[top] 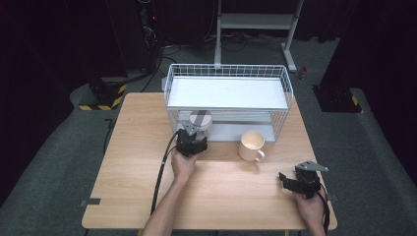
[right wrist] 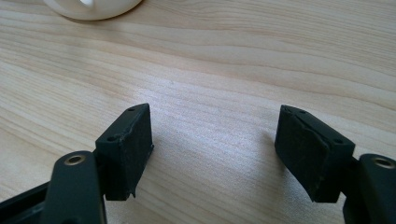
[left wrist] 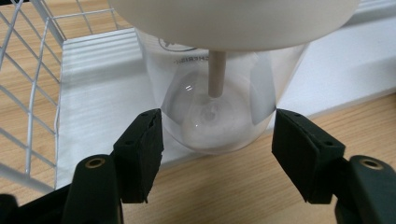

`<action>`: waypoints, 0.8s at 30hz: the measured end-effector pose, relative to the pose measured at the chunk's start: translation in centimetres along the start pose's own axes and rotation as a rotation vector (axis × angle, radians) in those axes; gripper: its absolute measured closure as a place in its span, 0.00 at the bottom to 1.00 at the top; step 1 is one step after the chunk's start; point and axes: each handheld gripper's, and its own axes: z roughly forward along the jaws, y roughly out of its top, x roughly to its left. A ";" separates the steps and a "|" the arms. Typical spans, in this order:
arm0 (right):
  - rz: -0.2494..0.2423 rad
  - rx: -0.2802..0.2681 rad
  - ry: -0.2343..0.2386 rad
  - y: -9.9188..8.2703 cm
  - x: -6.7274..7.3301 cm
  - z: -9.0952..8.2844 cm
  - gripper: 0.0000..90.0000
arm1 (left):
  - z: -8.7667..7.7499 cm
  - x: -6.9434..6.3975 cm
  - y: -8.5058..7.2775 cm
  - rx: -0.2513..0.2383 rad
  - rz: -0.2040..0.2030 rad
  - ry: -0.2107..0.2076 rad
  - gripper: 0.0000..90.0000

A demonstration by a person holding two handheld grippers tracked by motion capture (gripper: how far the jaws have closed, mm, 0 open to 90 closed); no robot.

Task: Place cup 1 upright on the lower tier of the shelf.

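Note:
A clear cup (left wrist: 210, 116) with a white lid (left wrist: 233, 23) and a pale stick inside stands at the front left of the lower tray (left wrist: 93, 93) of a white wire rack (top: 228, 69). In the high view the cup's lid (top: 199, 119) is just ahead of my left gripper (top: 193, 136). The left gripper (left wrist: 217, 140) is open, its jaws on either side of the cup's base without touching it. A cream mug (top: 252, 145) stands on the table before the rack. My right gripper (top: 287, 181) is open over bare wood near the front right, and the mug (right wrist: 93, 7) is far beyond its jaws.
The rack carries a flat white upper shelf (top: 226, 93), and its wire side (left wrist: 28, 93) is close to the left gripper's left jaw. The wooden table (top: 133, 162) has free room at left and front. Behind it stand a white frame (top: 255, 22) and a striped base (top: 101, 98).

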 end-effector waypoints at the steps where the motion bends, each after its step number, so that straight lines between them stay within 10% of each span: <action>1: 0.000 0.000 0.000 0.0 0.0 0.0 0.31 | 0.1 0.0 0.1 0.005 0.000 -0.001 0.39; 24: -0.002 0.000 0.000 0.0 0.0 0.0 0.31 | 2.3 0.5 0.9 0.028 -0.032 0.027 0.42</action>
